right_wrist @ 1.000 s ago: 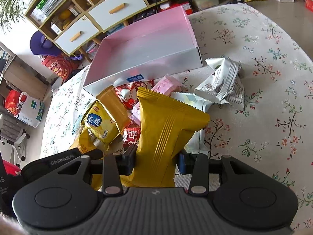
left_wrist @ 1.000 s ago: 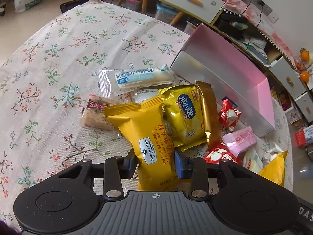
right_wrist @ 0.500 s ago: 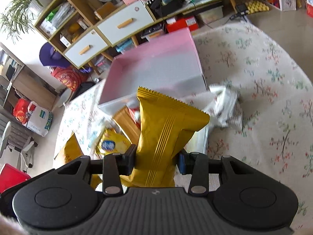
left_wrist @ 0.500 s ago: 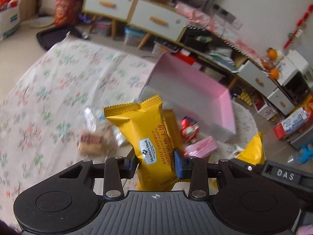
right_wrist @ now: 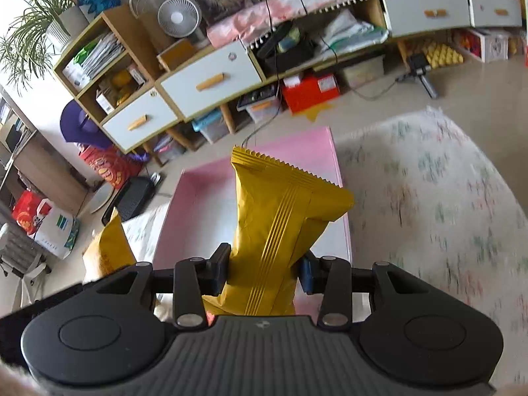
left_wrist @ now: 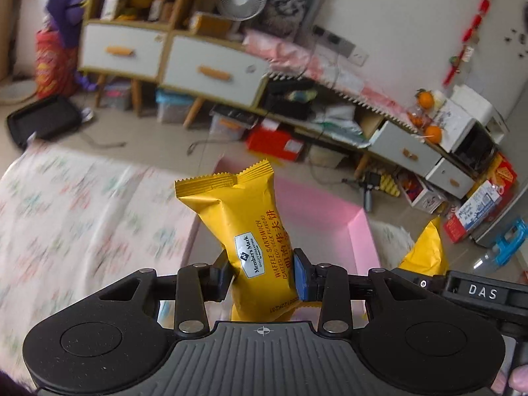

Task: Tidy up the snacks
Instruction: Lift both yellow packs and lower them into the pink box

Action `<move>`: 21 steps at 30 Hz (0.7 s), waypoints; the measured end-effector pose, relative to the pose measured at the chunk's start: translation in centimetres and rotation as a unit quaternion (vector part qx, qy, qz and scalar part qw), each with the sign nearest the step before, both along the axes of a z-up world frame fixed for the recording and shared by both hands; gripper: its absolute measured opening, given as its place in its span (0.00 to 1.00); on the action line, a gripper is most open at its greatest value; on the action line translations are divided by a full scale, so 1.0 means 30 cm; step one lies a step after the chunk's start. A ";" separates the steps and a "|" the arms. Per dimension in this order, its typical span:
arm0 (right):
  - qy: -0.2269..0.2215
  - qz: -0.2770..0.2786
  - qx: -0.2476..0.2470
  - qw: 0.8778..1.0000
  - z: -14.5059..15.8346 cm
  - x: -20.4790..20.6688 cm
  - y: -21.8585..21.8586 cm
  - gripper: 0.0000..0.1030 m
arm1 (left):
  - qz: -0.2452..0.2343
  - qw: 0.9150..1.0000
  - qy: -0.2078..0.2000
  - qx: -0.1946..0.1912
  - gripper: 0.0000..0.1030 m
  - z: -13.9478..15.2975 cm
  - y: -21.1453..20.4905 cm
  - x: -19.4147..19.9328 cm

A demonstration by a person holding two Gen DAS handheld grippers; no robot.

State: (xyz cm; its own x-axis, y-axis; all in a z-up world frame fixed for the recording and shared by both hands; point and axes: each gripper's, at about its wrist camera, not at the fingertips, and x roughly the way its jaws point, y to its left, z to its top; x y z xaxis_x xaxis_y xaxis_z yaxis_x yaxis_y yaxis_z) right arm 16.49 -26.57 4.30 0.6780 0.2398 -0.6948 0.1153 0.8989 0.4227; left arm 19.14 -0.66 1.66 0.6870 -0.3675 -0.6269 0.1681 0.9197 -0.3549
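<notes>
Count first: two yellow snack packs, two tools, one pink box. The left tool (left_wrist: 262, 272) is clamped on a yellow pack (left_wrist: 254, 231) with a "Member's Mark Waffle Sandwich" label, held upright with its crimped top edge pointing up. The right tool (right_wrist: 262, 270) is clamped on a second yellow pack (right_wrist: 280, 231), shown from its plain ribbed back, also upright and leaning a bit to the right. Each pack pokes into the other camera's side: the right-hand one shows at the right edge of the left wrist view, and the left-hand one at the left edge of the right wrist view.

Both packs are up in the air over the pink box (left_wrist: 358, 231), which sits open on the bench with the floral cloth (left_wrist: 82, 214). Inside of the box looks bare where I can see it, though the packs and tools hide a good part of its floor.

Around it: behind the box is floor, then a long low cabinet (right_wrist: 211, 79) with white drawers and wooden handles, two small fans (right_wrist: 178, 16) on top, a red box (right_wrist: 310, 90) underneath. The cloth on both sides is blurred, so I can't tell what lies there.

Room-wise, the box walls are low and the two packs are side by side, well apart from each other.
</notes>
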 end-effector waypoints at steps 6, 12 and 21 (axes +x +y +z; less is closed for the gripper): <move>-0.022 0.009 -0.026 0.999 -0.038 0.102 -0.005 0.37 | -0.037 0.999 -0.021 0.028 0.34 -0.073 -0.064 0.134; -0.012 0.026 -0.057 0.998 -0.103 0.150 -0.004 0.37 | -0.061 0.995 0.005 0.077 0.34 -0.145 -0.080 0.155; 0.027 0.080 -0.071 0.994 -0.129 0.143 0.077 0.37 | -0.067 0.990 0.052 0.112 0.34 -0.170 -0.055 0.107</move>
State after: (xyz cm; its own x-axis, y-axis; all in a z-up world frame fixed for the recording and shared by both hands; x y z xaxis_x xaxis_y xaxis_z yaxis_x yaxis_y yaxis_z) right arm 20.77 -24.27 0.42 0.5989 0.2394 -0.7642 -0.0152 0.9575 0.2880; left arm 22.36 -2.30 -3.44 0.5697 -0.2942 -0.7674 0.2664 0.9494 -0.1662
